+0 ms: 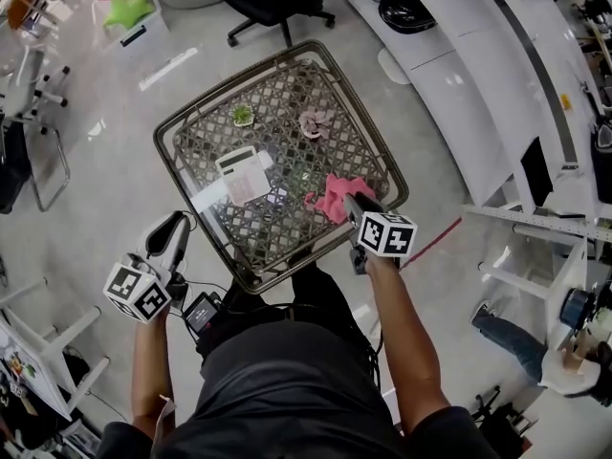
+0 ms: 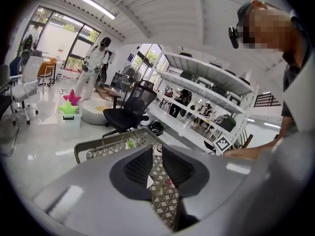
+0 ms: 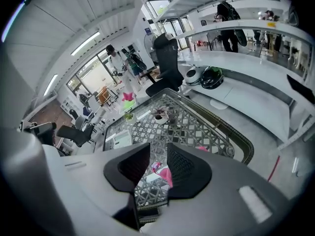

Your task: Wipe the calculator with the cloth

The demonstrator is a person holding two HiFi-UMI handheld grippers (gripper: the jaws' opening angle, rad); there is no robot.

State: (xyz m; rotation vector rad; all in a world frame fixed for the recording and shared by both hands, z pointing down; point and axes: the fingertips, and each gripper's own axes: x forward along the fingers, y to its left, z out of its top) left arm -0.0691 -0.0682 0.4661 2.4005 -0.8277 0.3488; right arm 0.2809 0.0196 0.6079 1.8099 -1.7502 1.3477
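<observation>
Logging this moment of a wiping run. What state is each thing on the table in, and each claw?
Calculator: flat on the table, untouched.
Cloth: crumpled on the table, not gripped.
Plant: upright.
Left claw: open, empty, beside the table.
Right claw: open, tip at the cloth.

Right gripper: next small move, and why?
Probably lower the right gripper onto the pink cloth and close. Its jaws stand apart, the cloth lies loose just beyond them, ungripped, and the calculator waits farther left.
</observation>
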